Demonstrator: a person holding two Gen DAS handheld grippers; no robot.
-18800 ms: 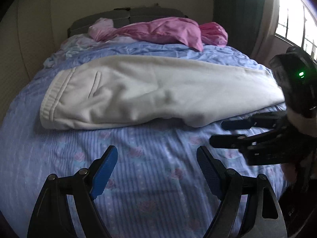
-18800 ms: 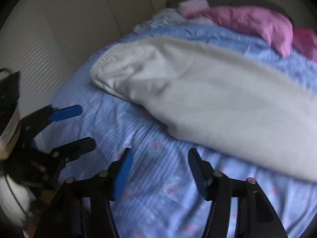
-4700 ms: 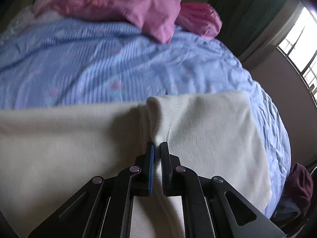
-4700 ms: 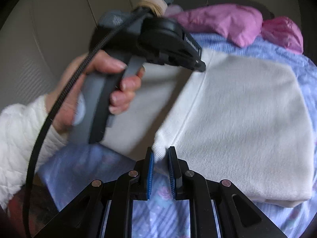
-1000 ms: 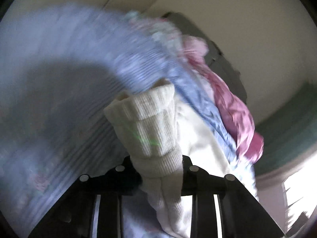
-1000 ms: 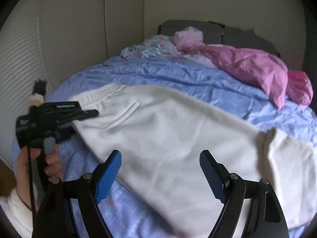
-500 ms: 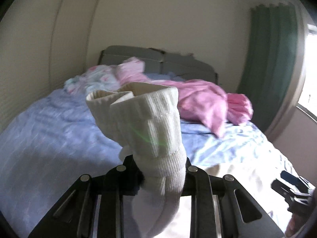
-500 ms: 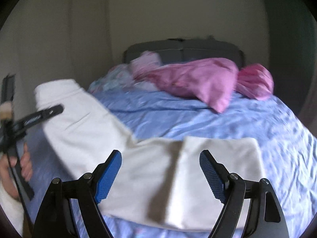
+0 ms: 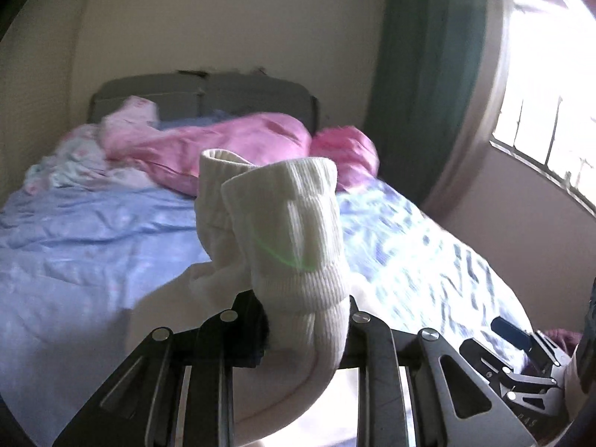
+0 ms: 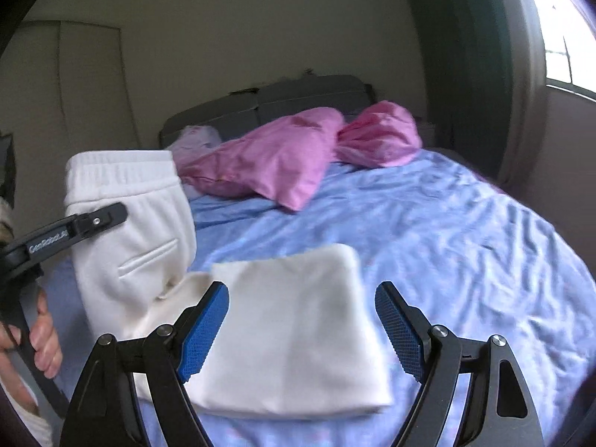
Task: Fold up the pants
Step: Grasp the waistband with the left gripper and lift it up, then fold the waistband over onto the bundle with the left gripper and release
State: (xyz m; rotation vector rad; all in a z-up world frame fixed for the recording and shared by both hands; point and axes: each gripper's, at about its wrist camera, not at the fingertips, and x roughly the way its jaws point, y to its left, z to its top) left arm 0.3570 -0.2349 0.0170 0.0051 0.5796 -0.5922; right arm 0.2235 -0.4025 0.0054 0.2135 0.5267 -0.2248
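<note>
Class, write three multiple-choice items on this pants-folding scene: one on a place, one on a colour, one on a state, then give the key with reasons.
1. Where does the folded leg end of the white pants lie?
A. on the blue bedsheet
B. on the floor
C. on the headboard

2. What colour are the pillows?
A. green
B. pink
C. grey

3. What state is the right claw in?
A. shut on the pants
B. shut on a pillow
C. open, holding nothing

Key: 1 A, white fabric rests flat on the sheet; 2 B, both look pink; 3 C, its blue pads stand wide apart.
</note>
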